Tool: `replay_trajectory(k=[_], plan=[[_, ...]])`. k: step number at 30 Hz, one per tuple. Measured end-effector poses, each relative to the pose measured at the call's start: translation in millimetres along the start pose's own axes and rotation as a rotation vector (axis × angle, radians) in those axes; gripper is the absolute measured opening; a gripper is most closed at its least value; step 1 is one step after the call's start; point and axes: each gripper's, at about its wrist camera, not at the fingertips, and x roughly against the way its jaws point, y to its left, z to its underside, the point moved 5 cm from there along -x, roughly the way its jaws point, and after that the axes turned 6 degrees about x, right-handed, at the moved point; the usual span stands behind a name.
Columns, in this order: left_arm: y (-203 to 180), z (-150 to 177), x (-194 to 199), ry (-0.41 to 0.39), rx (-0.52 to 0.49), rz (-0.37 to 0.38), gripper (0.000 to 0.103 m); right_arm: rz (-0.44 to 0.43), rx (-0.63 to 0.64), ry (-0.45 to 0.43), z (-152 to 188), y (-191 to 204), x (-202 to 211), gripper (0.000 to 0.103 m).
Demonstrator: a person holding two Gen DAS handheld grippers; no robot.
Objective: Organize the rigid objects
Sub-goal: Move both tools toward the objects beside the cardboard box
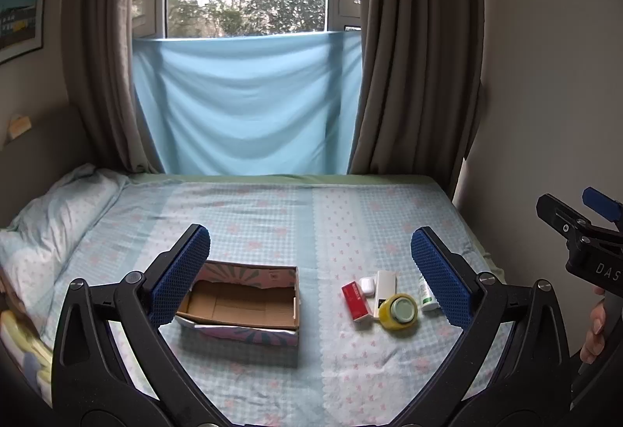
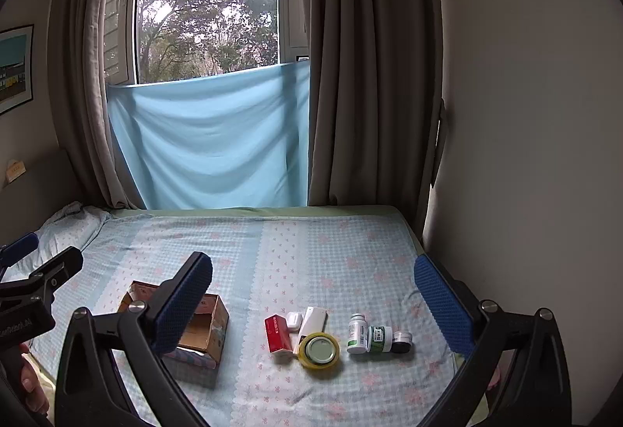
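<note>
An open, empty cardboard box [image 1: 241, 304] [image 2: 206, 329] sits on the bed, left of a cluster of small objects. The cluster holds a red box [image 1: 355, 300] [image 2: 277, 333], a white earbud case [image 1: 366, 284] [image 2: 294, 320], a white flat box [image 1: 384, 288] [image 2: 311, 322], a yellow jar with a metal lid [image 1: 399, 311] [image 2: 319, 350], a white bottle [image 1: 426, 293] [image 2: 357, 333], a green-label jar [image 2: 379, 339] and a small black jar [image 2: 401, 341]. My left gripper [image 1: 309, 271] is open above the bed, empty. My right gripper [image 2: 313, 302] is open, empty, over the cluster.
The bed [image 1: 272, 216] has a blue checked sheet. A pillow [image 1: 54, 216] lies at the left. Curtains [image 1: 412, 57] and a blue cloth [image 1: 245, 103] hang at the window behind. A wall [image 2: 525, 115] bounds the right side.
</note>
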Motion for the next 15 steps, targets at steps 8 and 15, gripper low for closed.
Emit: replay_trajectory(k=[8,15], plan=[[3.1,-1.3,-2.0,-0.002,0.003,-0.006,0.103,-0.008,-0.003,-0.001,-0.8,0.9,-2.8,0.103],[10.1,-3.0,-3.4,-0.014,0.019,-0.007,0.103,-0.011,-0.002,-0.004,-1.4,3.1,-3.5,0.103]])
